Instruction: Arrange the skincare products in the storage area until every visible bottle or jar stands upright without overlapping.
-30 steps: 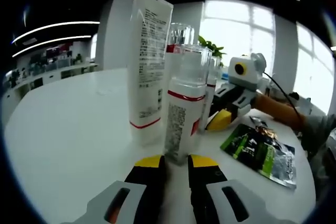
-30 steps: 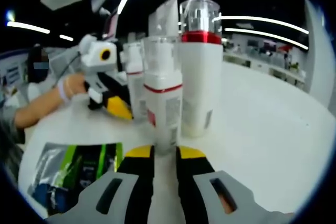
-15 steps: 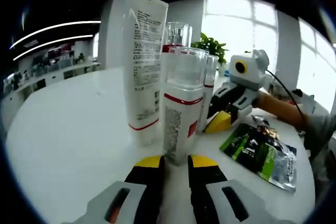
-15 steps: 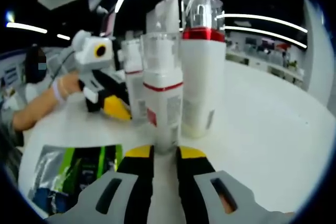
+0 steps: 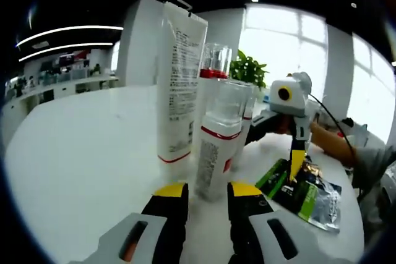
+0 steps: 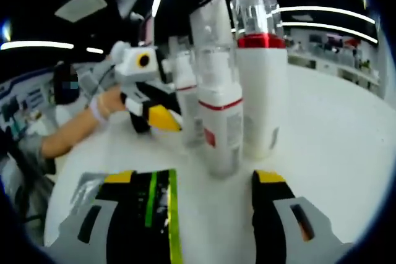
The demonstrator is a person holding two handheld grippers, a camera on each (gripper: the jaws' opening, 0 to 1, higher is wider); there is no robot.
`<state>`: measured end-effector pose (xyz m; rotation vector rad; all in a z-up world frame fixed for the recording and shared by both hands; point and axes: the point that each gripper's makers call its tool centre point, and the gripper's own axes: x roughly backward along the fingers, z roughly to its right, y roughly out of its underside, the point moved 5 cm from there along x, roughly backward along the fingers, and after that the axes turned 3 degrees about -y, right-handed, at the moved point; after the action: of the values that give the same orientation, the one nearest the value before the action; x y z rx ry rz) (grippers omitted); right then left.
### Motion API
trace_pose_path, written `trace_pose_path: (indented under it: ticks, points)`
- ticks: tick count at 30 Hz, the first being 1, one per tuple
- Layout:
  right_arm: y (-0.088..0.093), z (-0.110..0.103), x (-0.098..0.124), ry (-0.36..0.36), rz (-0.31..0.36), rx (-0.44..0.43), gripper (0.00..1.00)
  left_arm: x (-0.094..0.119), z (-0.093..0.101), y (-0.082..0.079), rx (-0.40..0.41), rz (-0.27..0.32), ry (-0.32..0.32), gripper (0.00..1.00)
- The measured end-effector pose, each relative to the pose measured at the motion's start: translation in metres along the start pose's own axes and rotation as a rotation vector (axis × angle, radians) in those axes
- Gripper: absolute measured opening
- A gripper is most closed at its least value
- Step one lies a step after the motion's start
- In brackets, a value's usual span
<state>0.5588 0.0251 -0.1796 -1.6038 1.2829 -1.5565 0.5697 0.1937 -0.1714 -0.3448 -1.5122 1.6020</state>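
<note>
Each gripper has two grey jaw arms with an orange-lined slot, black fingers and yellow tips. The left gripper (image 5: 207, 191) shows this up close beside the white bottle (image 5: 216, 146); the right gripper (image 6: 201, 180) matches it. A thin black cable (image 5: 328, 106) trails from the right gripper, behind the bottle. The person wears a grey sleeve (image 5: 371, 159) and a pale wristband (image 6: 95, 109).

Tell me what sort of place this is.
Probably an open-plan office: long ceiling strip lights, a row of desks in the background, and tall bright windows behind the round white table.
</note>
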Motion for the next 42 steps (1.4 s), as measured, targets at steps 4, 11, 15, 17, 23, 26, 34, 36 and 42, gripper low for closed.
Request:
trace_pose_path:
  ticks: [4,11,15,17,23,26,34,36,42]
  points:
    - [-0.002,-0.006,0.007,-0.064,0.01,-0.035,1.0,0.006,0.007,0.002,0.021,-0.017,0.037,0.49]
    - [-0.001,-0.016,0.016,-0.138,-0.018,-0.094,1.0,0.02,0.024,-0.005,0.083,0.015,0.152,0.63]
    - [-0.006,-0.027,0.026,-0.177,-0.04,-0.058,1.0,0.035,0.035,-0.008,0.081,0.044,0.217,0.71]
    - [-0.013,-0.04,0.035,-0.236,-0.033,-0.019,1.0,0.047,0.043,-0.014,0.026,0.086,0.232,0.81]
    - [-0.067,-0.072,0.078,-0.235,0.23,0.231,1.0,0.077,0.048,-0.046,-0.084,0.233,0.164,1.0]
    - [-0.087,-0.082,0.092,-0.159,0.293,0.312,1.0,0.079,0.059,-0.052,-0.134,0.233,0.14,1.0]
    - [-0.083,-0.118,0.112,-0.007,0.327,0.564,1.0,0.07,0.079,-0.033,-0.177,0.067,-0.009,1.0]
    - [-0.07,-0.127,0.112,0.007,0.292,0.585,1.0,0.074,0.088,-0.028,-0.185,0.07,-0.022,1.0]
    - [-0.024,-0.169,0.105,0.008,0.217,0.642,0.97,0.084,0.111,-0.005,-0.116,0.15,-0.055,1.0]
